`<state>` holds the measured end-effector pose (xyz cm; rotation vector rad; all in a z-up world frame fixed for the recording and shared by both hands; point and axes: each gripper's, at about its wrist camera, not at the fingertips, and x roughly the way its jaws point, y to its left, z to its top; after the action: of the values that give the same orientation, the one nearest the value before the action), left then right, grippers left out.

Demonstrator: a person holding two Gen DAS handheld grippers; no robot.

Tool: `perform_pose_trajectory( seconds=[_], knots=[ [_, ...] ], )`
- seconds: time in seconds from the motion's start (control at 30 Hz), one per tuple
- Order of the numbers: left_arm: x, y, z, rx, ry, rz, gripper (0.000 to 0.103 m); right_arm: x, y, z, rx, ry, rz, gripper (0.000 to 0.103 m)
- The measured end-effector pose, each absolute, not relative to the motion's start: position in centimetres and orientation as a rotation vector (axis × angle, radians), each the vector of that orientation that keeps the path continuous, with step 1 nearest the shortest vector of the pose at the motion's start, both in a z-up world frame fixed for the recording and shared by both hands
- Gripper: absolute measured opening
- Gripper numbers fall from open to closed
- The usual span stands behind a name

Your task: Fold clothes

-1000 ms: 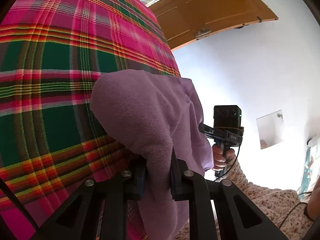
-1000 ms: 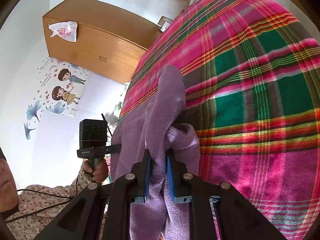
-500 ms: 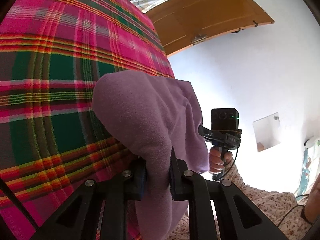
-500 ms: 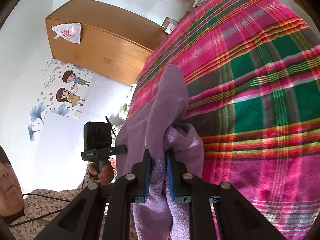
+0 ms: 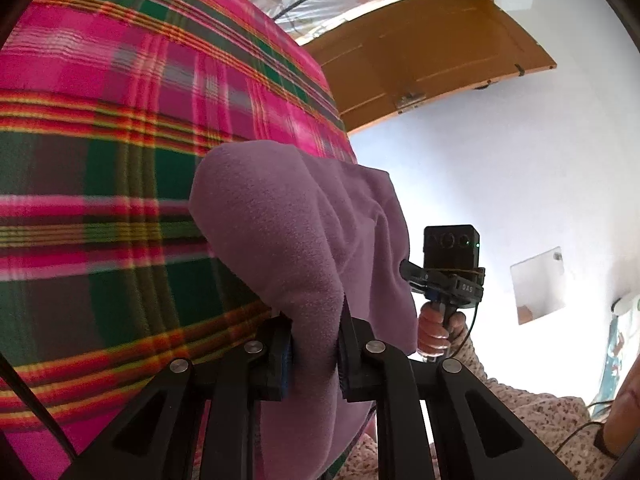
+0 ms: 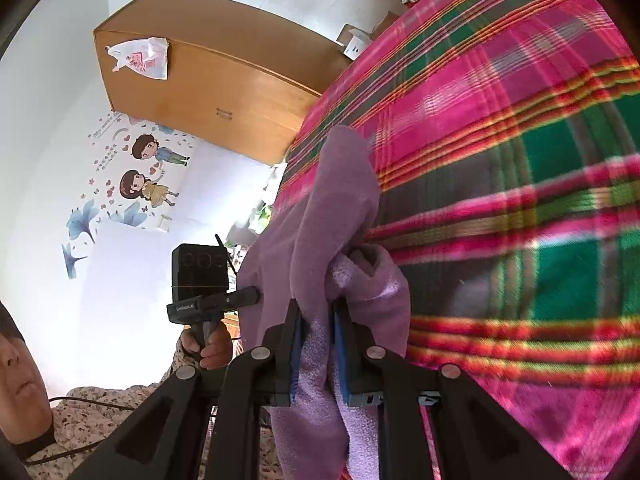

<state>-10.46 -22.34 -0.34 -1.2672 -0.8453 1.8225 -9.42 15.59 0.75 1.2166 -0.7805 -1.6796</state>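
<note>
A purple fleece garment hangs bunched between both grippers, held up at the near edge of a bed. My left gripper is shut on one edge of it. My right gripper is shut on another edge of the garment. Each gripper shows in the other's view: the right one behind the cloth, the left one to the left of it. The garment's lower part drops out of view below the fingers.
A pink, green and red plaid blanket covers the bed. A wooden wardrobe and a wooden door stand against white walls. Cartoon wall stickers are at the left. The person's floral sleeve is close below.
Both grippers have shifted slightly along with the garment; the bed and the room have slid a little in both views. The grips are unchanged.
</note>
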Motion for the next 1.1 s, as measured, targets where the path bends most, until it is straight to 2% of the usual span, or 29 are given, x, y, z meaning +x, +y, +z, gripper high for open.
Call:
perform_pose_trajectory(
  seconds=[1.1],
  knots=[
    [-9.1, -20.2, -0.6, -1.260, -0.892, 1.955, 0.017, -12.3, 13.3, -1.6, 1.269, -0.731, -1.584, 0.015]
  ],
)
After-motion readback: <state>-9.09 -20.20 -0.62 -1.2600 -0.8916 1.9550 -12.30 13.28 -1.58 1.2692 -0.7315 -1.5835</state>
